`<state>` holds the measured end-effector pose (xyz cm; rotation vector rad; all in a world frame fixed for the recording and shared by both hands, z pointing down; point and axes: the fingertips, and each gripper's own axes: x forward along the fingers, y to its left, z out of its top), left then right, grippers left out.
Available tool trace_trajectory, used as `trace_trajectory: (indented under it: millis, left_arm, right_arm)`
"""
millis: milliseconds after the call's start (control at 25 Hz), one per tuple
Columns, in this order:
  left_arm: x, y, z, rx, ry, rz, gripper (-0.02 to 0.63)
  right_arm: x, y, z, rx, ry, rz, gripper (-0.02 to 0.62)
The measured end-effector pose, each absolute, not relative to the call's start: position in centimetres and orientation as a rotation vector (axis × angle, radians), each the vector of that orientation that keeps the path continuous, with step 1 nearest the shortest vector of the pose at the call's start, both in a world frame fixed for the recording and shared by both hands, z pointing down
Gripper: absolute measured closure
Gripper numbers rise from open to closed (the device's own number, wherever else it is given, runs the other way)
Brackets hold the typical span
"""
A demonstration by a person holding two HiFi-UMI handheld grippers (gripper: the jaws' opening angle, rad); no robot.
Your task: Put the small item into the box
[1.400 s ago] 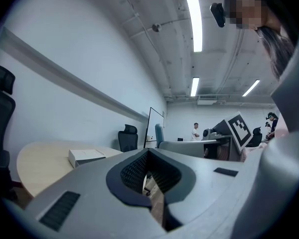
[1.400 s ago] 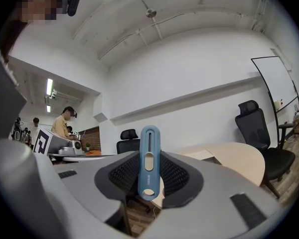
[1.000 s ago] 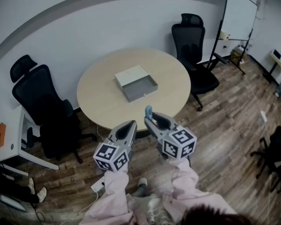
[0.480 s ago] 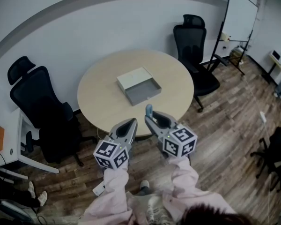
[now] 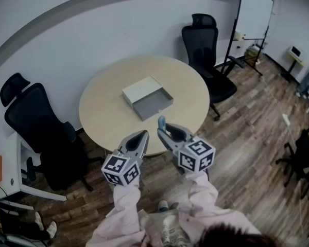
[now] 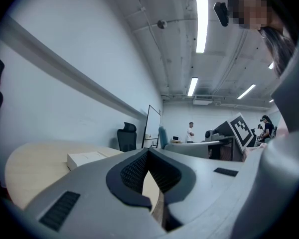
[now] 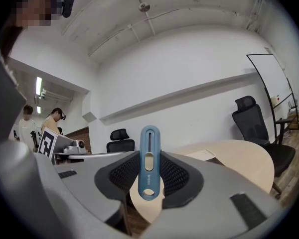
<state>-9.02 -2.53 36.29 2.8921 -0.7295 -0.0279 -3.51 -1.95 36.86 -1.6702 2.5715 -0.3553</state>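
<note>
Head view: we count one round table [image 5: 105,117], one box [image 5: 155,107], and two claws, the left claw [image 5: 142,135] and the right claw [image 5: 166,131].
Table: pale wooden top on a dark plank floor [image 5: 247,138]; it carries the single box near its middle.
Box: one, open, a grey tray with its white lid lying against the tray's far-left side.
Left claw: clenched; in the left gripper view we see its two pads meeting at the tips with nothing gripped between them.
Right claw: grasping the small blue item [image 5: 162,122], one pad on either side of it.
Small blue item: one, a slim tool with a slot down its face and a hole near its lower end. It stands upright in the right claw and pokes up past the tips. In the head view it shows against the table's near edge, apart from the box and not in it.
Claws together: side by side, just beside each other, each bearing one marker cube and each at the end of a pink sleeve [image 5: 198,192].
Black office chairs [image 5: 38,122]: three, we count; one left of the table, one at its far right, one well apart at the right edge.
Whiteboard [image 5: 253,9]: one, on a stand beyond the far-right chair.
People [image 7: 54,121]: two far off at the left of the right gripper view; we also make out two distant figures in the left gripper view.
</note>
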Motion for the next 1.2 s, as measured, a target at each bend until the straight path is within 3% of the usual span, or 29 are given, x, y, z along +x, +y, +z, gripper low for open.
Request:
trace_trajectory:
  millis: [1200]
  left_arm:
    - [-2.2,-10.9,38.9,2.815,-0.738,0.015,0.597]
  right_arm:
    - [3.7,-10.6,39.0,-1.679,2.613,-0.45,0.469]
